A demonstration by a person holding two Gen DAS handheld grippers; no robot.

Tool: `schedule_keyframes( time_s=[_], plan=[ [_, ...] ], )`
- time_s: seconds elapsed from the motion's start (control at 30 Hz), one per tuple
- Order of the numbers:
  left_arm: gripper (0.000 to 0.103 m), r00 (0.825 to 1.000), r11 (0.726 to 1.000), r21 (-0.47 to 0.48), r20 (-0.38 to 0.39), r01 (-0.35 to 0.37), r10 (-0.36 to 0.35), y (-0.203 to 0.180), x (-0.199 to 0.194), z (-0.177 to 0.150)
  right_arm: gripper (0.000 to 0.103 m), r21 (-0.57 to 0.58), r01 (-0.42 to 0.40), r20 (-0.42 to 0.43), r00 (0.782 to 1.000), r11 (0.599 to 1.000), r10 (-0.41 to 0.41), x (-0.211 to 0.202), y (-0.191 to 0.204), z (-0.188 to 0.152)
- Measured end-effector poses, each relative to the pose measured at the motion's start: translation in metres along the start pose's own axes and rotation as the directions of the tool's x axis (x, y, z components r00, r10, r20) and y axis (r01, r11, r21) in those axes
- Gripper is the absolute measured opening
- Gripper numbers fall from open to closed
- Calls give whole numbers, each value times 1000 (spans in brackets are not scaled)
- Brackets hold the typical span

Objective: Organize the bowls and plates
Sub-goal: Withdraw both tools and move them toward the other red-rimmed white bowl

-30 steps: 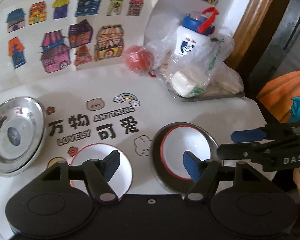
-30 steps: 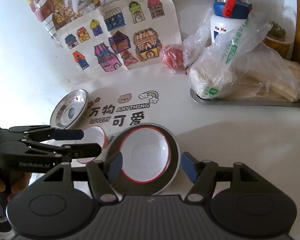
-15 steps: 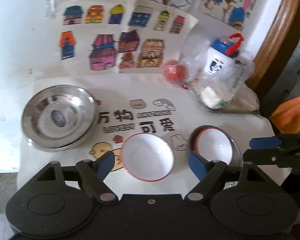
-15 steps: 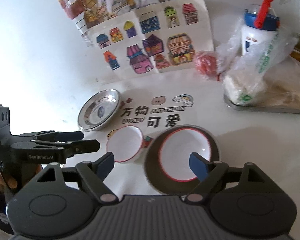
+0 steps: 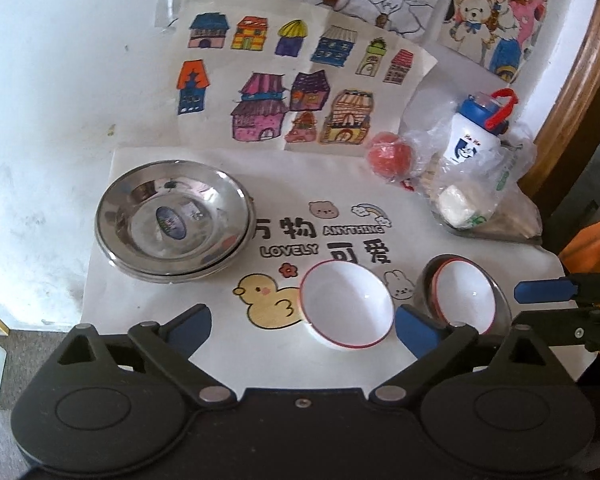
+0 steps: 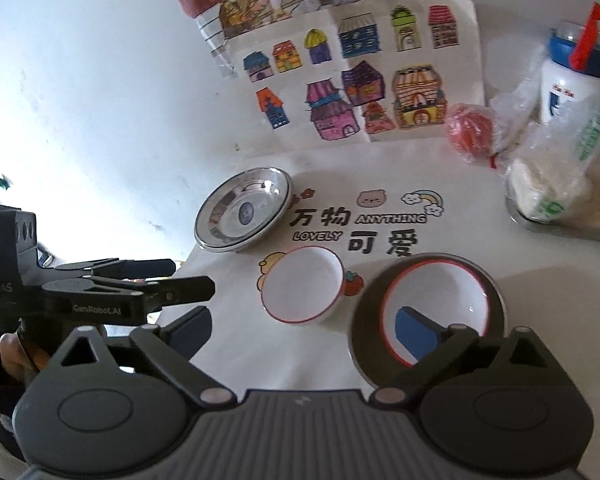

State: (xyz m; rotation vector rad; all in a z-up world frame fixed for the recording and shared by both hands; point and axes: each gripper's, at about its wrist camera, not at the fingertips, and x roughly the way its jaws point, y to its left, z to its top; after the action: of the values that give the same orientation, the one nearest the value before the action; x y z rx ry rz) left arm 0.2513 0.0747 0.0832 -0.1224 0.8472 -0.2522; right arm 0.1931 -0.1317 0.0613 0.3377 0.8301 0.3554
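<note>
Left to right on the mat (image 5: 148, 280): steel plates (image 5: 172, 220) stacked far left, a white bowl (image 5: 346, 304) alone mid-mat, then a second bowl (image 5: 464, 296) nested in a grey bowl (image 6: 364, 320). Left gripper (image 5: 302, 322) hangs over the single bowl, jaws still opening, nothing gripped. Right gripper (image 6: 302, 320) is opening too, empty, one pad above the nested bowl.

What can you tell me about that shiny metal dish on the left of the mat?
The shiny metal dish is round and shallow, with a wide sloping rim and a flat bottom bearing an oval blue label. It looks like stainless steel and mirrors the room. A second rim under it suggests two stacked dishes. It sits upright and empty on the printed mat's corner; neither gripper touches it.
</note>
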Motion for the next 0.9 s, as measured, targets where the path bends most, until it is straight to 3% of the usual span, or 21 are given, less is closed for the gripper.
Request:
schedule_keyframes(
  time_s=[0.17, 0.33, 0.73, 0.9],
  plan=[
    [102, 1000, 999, -42, -15, -14, 14, 15, 9, -4, 103, -38, -1, 3, 1000, 999, 1, 13, 1, 7],
    [102, 999, 998, -62, -34, -25, 23, 23, 23, -7, 103, -103, 53, 41, 998, 993, -49, 26, -1, 15],
    [102, 995, 994, -112, -98, 10, -22, 32, 56, -10, 102, -66, 27, -104, 994, 997, -34, 74, -34, 47],
    [102, 993, 993, -116, -108, 25, -38, 28, 65, -7, 87, -52, 18, -149, 988, 998, -26, 94, -45, 59]
  ],
)
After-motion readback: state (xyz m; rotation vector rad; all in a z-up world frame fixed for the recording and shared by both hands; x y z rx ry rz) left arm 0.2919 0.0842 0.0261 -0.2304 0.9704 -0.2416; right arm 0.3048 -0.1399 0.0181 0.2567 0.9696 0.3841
